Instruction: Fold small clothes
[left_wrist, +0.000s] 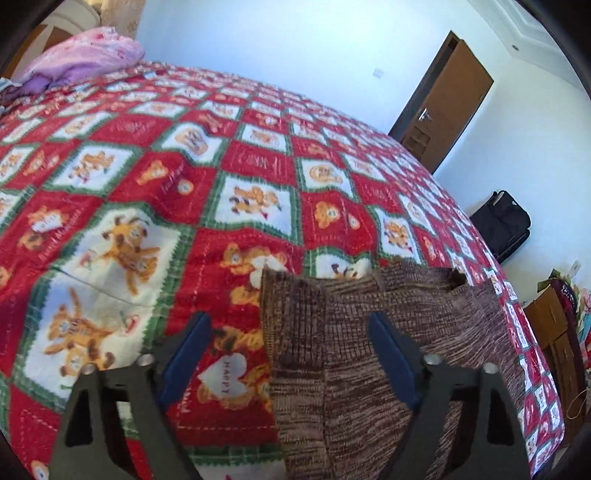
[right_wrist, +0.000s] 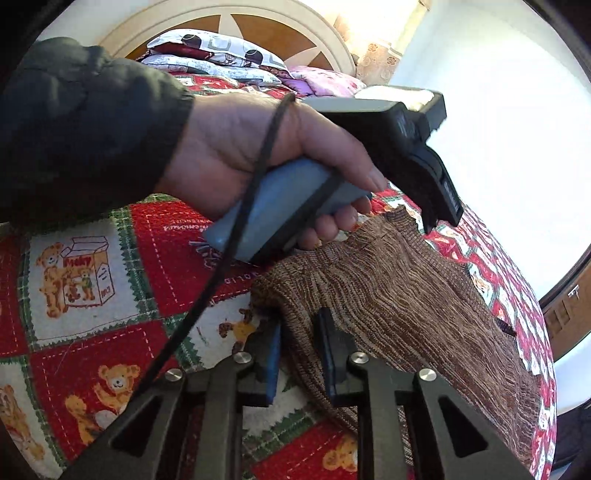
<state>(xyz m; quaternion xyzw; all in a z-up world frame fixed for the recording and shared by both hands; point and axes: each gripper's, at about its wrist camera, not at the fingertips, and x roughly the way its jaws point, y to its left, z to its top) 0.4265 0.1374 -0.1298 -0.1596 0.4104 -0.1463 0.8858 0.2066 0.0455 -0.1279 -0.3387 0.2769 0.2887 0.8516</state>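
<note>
A brown knit garment (left_wrist: 351, 302) lies flat on the bed near its right edge. My left gripper (left_wrist: 288, 328) is open above it, with the garment's left edge under the gap and neither blue pad touching cloth. In the right wrist view the same garment (right_wrist: 388, 288) runs away to the right. My right gripper (right_wrist: 300, 332) is shut on its near corner, and the knit bunches between the pads. A hand (right_wrist: 258, 147) in a dark sleeve holds the left gripper (right_wrist: 439, 221) over the garment's far edge.
A red patchwork quilt (left_wrist: 147, 184) with teddy bears covers the bed. A pink blanket (left_wrist: 85, 55) and pillows (right_wrist: 214, 51) are piled at the headboard. Past the bed's right edge are a brown door (left_wrist: 447, 96), a black bag (left_wrist: 502, 225) and a wooden cabinet (left_wrist: 554, 325).
</note>
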